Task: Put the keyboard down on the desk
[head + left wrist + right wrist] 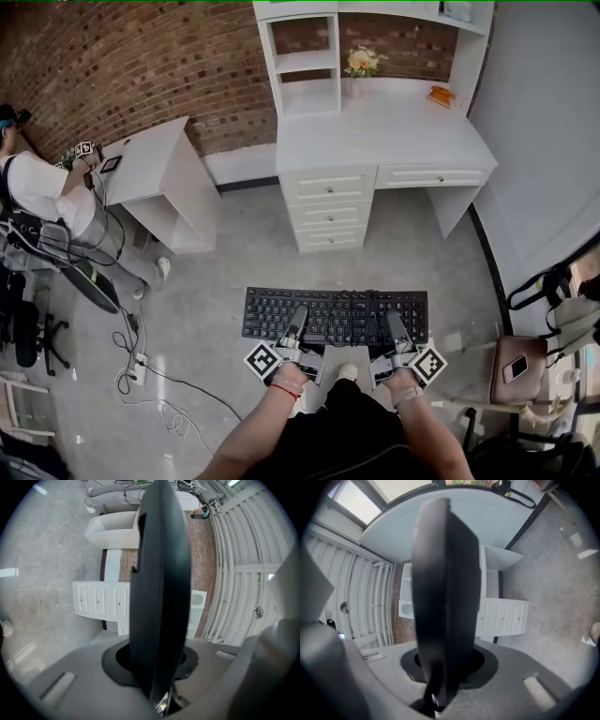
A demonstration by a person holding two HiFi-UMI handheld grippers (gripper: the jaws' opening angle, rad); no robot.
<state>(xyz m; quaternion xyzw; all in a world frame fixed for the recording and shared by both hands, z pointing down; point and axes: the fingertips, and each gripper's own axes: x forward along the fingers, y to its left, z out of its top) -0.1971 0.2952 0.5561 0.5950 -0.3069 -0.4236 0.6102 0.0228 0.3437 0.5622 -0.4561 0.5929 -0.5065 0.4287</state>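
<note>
The left hand-held gripper [297,321] and the right hand-held gripper [397,328] are each clamped on the near edge of the black keyboard [335,314], which is held level above the grey floor [234,272] and well short of the white table [384,131] ahead. Done well, the step means carrying it forward with both ends even and lowering it flat onto the bare tabletop, clear of the flowers [361,62] at the back. Only then should the jaws part.

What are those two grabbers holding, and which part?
The black keyboard. The left gripper and the right gripper each clamp its near long edge, one left of the middle, one toward the right end.
</note>
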